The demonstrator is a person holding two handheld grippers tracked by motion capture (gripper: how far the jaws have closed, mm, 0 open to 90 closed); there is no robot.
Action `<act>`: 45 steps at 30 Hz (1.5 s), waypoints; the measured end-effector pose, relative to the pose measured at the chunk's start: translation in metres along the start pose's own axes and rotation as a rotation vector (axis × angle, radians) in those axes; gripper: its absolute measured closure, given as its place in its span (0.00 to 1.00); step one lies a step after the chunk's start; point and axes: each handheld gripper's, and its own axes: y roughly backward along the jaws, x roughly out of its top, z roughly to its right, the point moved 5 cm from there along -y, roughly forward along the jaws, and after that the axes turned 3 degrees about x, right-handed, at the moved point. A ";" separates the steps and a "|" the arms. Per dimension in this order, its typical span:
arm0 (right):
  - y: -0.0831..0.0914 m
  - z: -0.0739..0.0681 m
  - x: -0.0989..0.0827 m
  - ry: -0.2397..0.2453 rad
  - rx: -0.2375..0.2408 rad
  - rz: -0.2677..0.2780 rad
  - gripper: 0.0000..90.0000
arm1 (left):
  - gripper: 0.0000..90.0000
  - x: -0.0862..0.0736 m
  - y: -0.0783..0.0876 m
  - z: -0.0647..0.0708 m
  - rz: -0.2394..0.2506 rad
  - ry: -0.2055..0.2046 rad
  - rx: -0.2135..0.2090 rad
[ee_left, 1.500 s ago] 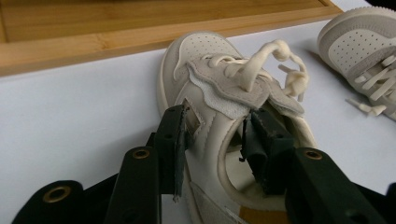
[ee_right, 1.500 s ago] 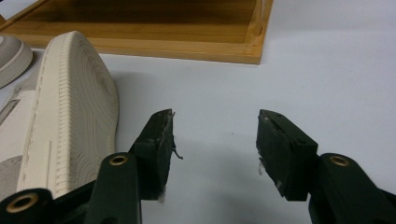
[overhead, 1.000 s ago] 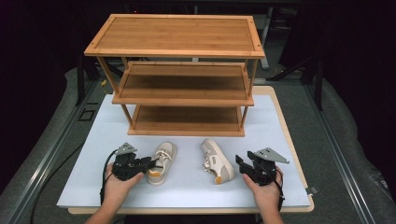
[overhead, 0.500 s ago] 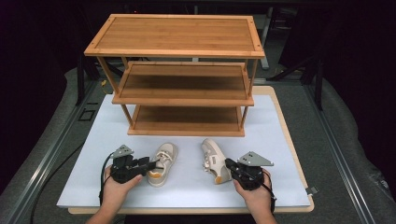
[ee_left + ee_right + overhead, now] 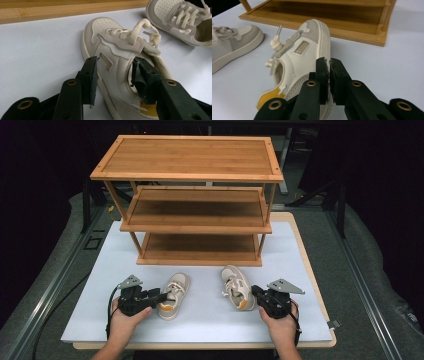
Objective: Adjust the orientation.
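Observation:
Two small cream sneakers lie on the white board [image 5: 200,325]. My left gripper [image 5: 159,297] [image 5: 115,75] straddles the side wall of the left shoe [image 5: 172,295] [image 5: 117,47]: one jaw outside it, the other inside the opening. Its jaws have just been opening, and the pads stand wide without pressing. My right gripper [image 5: 254,293] [image 5: 329,67] sits against the outer heel side of the right shoe [image 5: 234,285] [image 5: 307,47]. Those jaws closed, then eased apart a touch. Only a thin slit is left, and I see nothing in it.
A three-tier wooden shoe rack [image 5: 200,200] [image 5: 362,32] stands at the back of the board, its lowest shelf just beyond the shoes. The other shoe shows at the edge of each gripper view [image 5: 180,20] [image 5: 232,45]. Bare board lies between and around the shoes.
My right gripper came in leftward to the right shoe's heel and its jaws went from wide to nearly together. The left hand stayed at the left shoe.

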 end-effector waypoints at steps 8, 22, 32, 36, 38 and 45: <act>-0.014 0.026 -0.017 -0.097 0.009 -0.109 0.92 | 0.62 0.000 -0.001 -0.001 -0.001 -0.001 -0.007; 0.003 0.015 0.003 -0.119 0.016 0.041 0.66 | 0.65 0.000 -0.002 0.001 -0.003 0.014 -0.036; -0.025 0.006 -0.002 -0.148 0.067 -0.058 0.61 | 0.64 0.001 -0.004 0.004 -0.004 0.039 -0.031; -0.025 0.009 -0.003 -0.191 0.076 -0.070 0.68 | 0.64 0.001 -0.005 0.005 0.001 0.085 -0.060; -0.024 0.006 -0.003 -0.194 0.081 -0.084 0.71 | 0.64 0.001 -0.006 0.005 0.001 0.099 -0.074; -0.027 -0.019 -0.003 -0.148 0.127 -0.126 0.74 | 0.66 0.000 -0.010 0.014 -0.003 0.112 -0.111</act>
